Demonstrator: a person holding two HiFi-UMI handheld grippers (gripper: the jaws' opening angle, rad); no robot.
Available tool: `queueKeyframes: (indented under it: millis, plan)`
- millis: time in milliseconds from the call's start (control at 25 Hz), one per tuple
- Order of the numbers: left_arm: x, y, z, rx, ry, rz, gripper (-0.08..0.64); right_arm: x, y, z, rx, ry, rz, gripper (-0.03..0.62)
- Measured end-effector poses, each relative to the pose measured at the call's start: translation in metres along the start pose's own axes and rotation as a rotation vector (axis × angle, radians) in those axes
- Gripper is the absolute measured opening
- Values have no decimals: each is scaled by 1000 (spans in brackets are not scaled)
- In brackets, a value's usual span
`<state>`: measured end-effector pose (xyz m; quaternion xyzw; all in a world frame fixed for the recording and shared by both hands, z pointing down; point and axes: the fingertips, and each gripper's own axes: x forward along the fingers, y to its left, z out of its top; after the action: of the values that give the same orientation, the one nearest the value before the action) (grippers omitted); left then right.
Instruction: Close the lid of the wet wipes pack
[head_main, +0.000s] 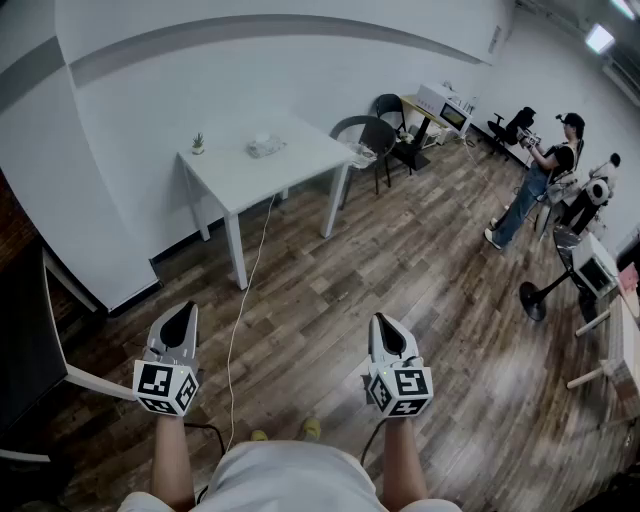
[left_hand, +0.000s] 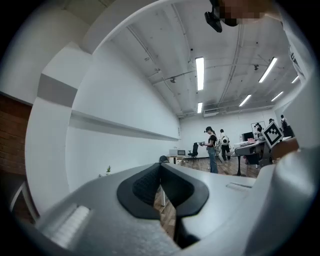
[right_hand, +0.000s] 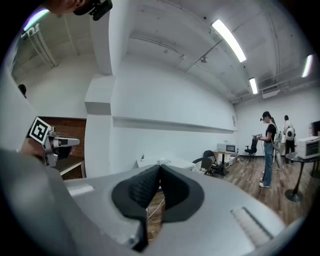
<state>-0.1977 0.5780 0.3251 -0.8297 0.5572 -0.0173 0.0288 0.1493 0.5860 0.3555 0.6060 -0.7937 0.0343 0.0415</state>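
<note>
Wet wipes pack (head_main: 266, 146): one is seen on the far white table (head_main: 300, 165), near one small potted plant (head_main: 198, 143). Its long axis runs roughly across the head view, but the lid is too small to be read. The left gripper (head_main: 181, 318) and right gripper (head_main: 385, 327) are held well apart from the table, each with its jaws pressed together on nothing.

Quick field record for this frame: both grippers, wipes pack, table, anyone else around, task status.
left gripper: jaws together, nothing between them, held low over the wood floor
right gripper: jaws together, nothing between them, held low beside the left
wet wipes pack: on the white table, far ahead of both grippers; lid state too small to tell
small plant: on the table, left of the pack
bystander: standing at far right
task status: not begun, no contact with the pack
</note>
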Motion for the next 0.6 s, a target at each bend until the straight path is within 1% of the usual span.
queueKeyframes:
  millis: [280, 400, 520, 600]
  plan:
    - [4, -11, 5, 16, -2, -8, 6, 5, -3, -3, 3, 2, 13, 3]
    - [5, -10, 4, 15, -2, -2, 6, 8, -1, -4, 6, 3, 36, 3]
    - [7, -9, 2, 11, 0, 3, 6, 13, 0, 0, 32, -23, 40, 3]
    - [7, -10, 1, 8, 2, 6, 6, 15, 0, 1, 32, -32, 39, 3]
